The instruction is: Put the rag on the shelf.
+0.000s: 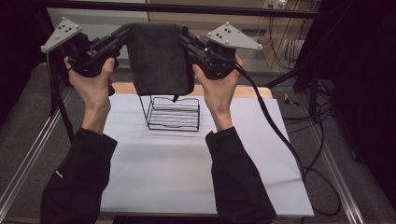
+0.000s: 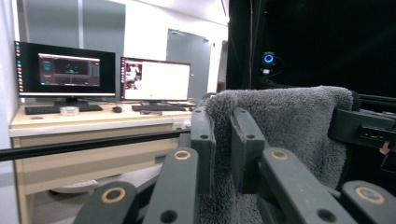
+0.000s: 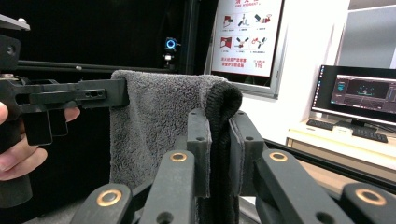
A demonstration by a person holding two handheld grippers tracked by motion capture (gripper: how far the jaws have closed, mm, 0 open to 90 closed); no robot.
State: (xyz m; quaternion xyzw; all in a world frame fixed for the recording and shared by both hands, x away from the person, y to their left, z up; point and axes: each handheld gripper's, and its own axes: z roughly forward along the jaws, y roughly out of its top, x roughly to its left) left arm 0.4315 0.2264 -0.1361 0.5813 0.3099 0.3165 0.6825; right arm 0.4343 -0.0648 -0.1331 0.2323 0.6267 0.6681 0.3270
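The high view is dim at its edges, with the white worktop (image 1: pixel 187 163) evenly lit from above and a soft shadow beside the wire rack (image 1: pixel 173 113). In both gripper views the near jaws are slightly blurred, and the monitors (image 2: pixel 154 79) glow brightly against dark curtains.

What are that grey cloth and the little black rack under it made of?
The cloth looks like terry towelling: its matt surface is fuzzy with tiny loops, and it hangs limp. The rack appears to be thin metal wire with a black coating, though the finish is hard to confirm.

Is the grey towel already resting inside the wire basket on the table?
No, the grey towel hangs in the air above the wire basket, held by the left gripper and right gripper.
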